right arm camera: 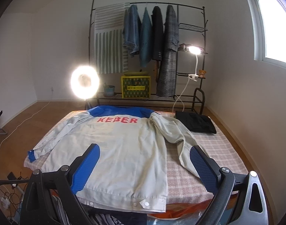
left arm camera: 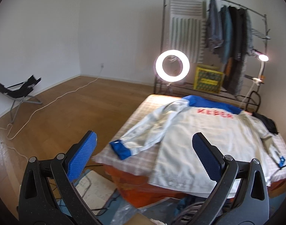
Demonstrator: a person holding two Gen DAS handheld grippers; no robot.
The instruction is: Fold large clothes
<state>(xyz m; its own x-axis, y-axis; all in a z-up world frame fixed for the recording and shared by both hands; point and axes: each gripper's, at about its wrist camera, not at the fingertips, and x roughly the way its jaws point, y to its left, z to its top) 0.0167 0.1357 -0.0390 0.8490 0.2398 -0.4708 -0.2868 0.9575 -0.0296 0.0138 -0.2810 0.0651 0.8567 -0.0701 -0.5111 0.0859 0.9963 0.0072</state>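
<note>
Jacket (right arm camera: 116,150) lies back-up and spread flat on the checked table (right arm camera: 214,150), collar at the far edge, hem with snaps hanging just over the near edge. Red lettering across the shoulders.

Left tongs (left arm camera: 143,146) spread wide, holding nothing, raised off the near left corner of the table. Right tongs (right arm camera: 144,155) also wide apart and empty, above the lower back of the jacket. Neither touches cloth.

Left sleeve (left arm camera: 143,131) runs diagonally to the table's left edge, its blue cuff (left arm camera: 120,149) right at the brink. Right sleeve (right arm camera: 178,136) is creased and doubled partly under itself, close to a folded black garment (right arm camera: 196,121).

Risks, as judged:
- A pull on the hem could drag the whole jacket off the near edge, since it already overhangs.
- The cuff could slip off the side if nudged.
- Folding the rumpled right sleeve as it lies would trap the crease.
- A pinch taken too deep may catch the table cover as well.
</note>
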